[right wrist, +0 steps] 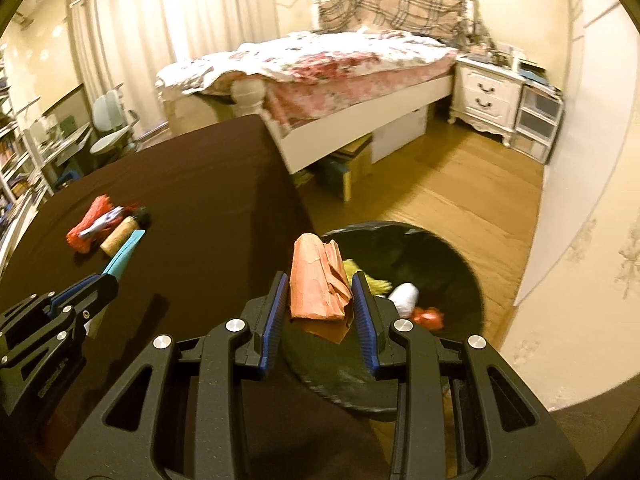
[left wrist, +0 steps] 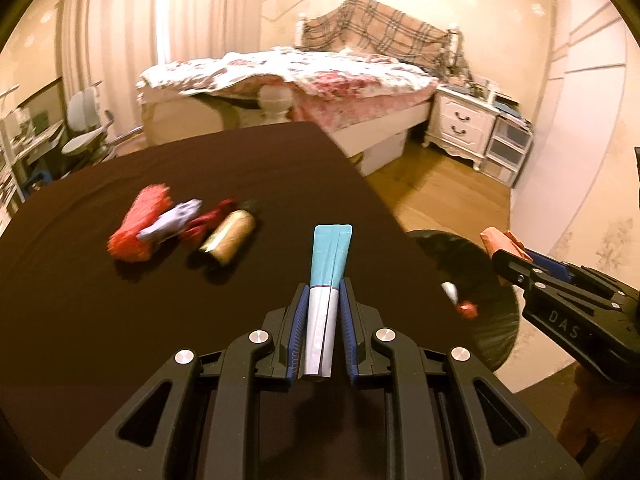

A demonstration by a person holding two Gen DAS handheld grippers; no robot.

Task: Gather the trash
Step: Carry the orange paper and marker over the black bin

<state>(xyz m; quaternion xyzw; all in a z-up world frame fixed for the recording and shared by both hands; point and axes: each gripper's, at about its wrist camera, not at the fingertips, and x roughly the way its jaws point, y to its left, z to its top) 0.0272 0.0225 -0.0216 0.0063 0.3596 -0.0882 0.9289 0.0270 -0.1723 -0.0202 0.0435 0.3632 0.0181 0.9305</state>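
Observation:
My left gripper (left wrist: 323,292) is shut on a teal-and-white flat wrapper (left wrist: 329,264) and holds it above the dark table (left wrist: 200,168). It also shows in the right wrist view (right wrist: 105,276) with the wrapper (right wrist: 124,254). My right gripper (right wrist: 320,288) is shut on a crumpled orange paper bag (right wrist: 318,280), held over the rim of the black-lined trash bin (right wrist: 460,264). The right gripper (left wrist: 505,254) with the orange bag (left wrist: 502,240) shows in the left wrist view, above the bin (left wrist: 496,320). A pile of trash lies on the table: a red mesh piece (left wrist: 138,222), a purple-white wrapper (left wrist: 172,220), a tan roll (left wrist: 232,236).
Inside the bin lie a white crumpled piece (right wrist: 404,298), a red wrapper (right wrist: 428,316) and something yellow (right wrist: 372,282). Beyond the table stand a bed (right wrist: 320,64), a white nightstand (right wrist: 484,96), a desk chair (right wrist: 108,128) and shelves at left. Wooden floor (right wrist: 440,184) lies to the right.

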